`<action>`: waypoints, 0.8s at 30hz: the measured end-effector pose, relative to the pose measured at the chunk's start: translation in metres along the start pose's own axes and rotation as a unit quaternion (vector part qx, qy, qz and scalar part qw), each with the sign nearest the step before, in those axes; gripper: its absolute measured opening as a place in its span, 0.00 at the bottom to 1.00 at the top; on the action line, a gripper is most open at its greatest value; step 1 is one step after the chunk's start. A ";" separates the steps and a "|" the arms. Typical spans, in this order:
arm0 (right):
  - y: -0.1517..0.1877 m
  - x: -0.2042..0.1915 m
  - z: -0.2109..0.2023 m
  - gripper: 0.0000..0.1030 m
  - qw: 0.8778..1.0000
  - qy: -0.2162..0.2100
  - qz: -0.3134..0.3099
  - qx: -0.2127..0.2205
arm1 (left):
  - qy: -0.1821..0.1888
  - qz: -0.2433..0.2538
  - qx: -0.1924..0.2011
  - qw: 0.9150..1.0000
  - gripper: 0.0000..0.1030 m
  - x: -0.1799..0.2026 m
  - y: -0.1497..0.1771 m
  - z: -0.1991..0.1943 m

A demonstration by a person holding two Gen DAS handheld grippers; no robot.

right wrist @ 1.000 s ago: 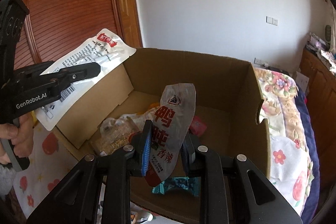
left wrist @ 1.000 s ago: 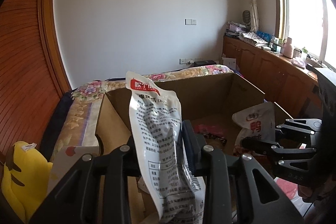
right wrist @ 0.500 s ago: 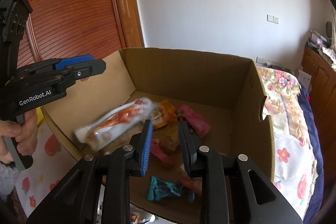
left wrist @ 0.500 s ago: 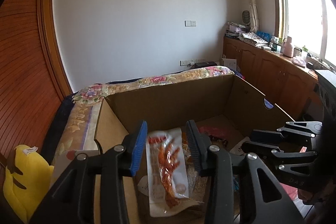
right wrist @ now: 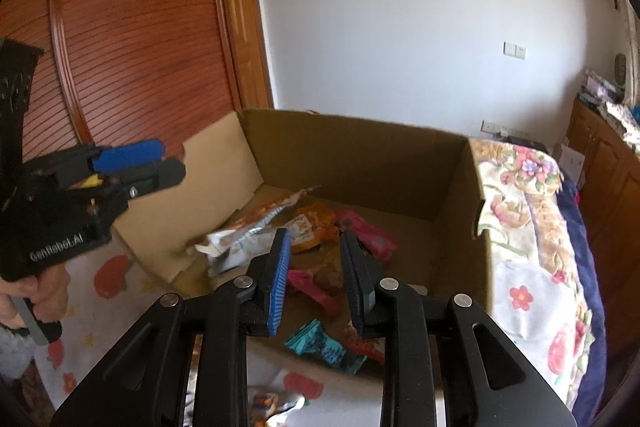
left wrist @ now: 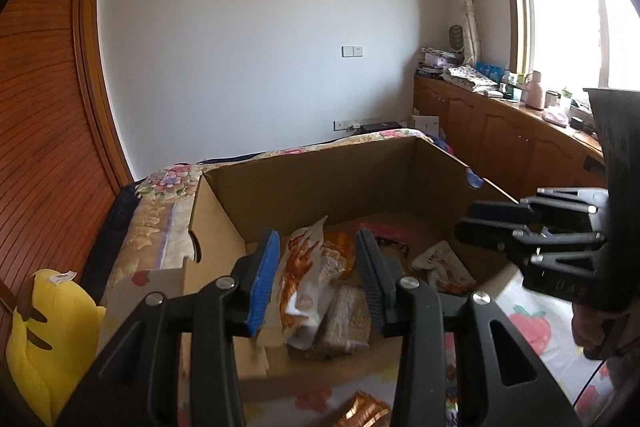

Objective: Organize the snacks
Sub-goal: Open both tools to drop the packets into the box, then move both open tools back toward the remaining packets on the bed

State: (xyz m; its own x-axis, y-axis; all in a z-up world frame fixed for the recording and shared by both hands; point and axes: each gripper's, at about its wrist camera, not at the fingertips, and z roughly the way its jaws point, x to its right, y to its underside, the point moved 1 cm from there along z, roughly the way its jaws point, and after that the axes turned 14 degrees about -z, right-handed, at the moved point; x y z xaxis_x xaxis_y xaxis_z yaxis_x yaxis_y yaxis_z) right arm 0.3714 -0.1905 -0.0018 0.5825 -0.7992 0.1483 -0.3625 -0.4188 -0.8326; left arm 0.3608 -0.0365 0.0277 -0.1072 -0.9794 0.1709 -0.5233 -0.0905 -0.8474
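Snacks lay loose on the floor of the cardboard box (right wrist: 352, 163), the landmark here: a white-and-orange packet (left wrist: 306, 275) against its left wall, an orange pouch (right wrist: 310, 225) and a pink packet (right wrist: 370, 233) toward the middle, a teal wrapper (right wrist: 320, 343) near the front edge. Both grippers hung above the box's near rim, holding nothing. The left gripper (left wrist: 316, 281) stood partly open, the white-and-orange packet below the gap and untouched; the right gripper (right wrist: 314, 277) showed a narrow empty gap. By the look of it, a drop-off had just finished. More wrappers lay outside the front wall, on the bedspread (right wrist: 532, 267), so the next move probably called for reaching back and widening the jaws.
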 end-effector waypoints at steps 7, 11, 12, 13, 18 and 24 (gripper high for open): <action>-0.002 -0.019 -0.039 0.24 1.000 0.009 -0.016 0.004 | 0.012 0.002 -0.002 1.000 0.39 0.004 0.014 -0.033; 0.005 -0.028 -0.055 0.25 1.000 0.013 -0.018 0.000 | 0.014 0.001 -0.010 1.000 0.41 0.005 0.027 -0.045; 0.009 -0.030 -0.058 0.25 1.000 0.014 -0.018 -0.003 | 0.016 0.000 -0.013 1.000 0.41 0.004 0.031 -0.046; 0.012 -0.031 -0.060 0.25 1.000 0.014 -0.016 -0.006 | 0.017 -0.001 -0.017 1.000 0.41 0.004 0.036 -0.048; 0.040 -0.037 -0.067 0.26 0.999 0.020 -0.009 -0.028 | 0.015 0.003 -0.035 0.999 0.42 0.010 0.063 -0.049; 0.067 -0.043 -0.067 0.30 0.998 0.019 0.000 -0.053 | 0.036 0.000 -0.070 0.997 0.45 0.020 0.092 -0.047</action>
State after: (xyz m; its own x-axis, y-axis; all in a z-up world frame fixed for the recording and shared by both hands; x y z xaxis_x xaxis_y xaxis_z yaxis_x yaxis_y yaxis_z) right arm 0.2732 -0.2128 -0.0289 0.5557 -0.8140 0.1693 -0.4387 -0.4601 -0.7719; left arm 0.2705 -0.0559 -0.0232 -0.1652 -0.9636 0.2100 -0.6349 -0.0590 -0.7704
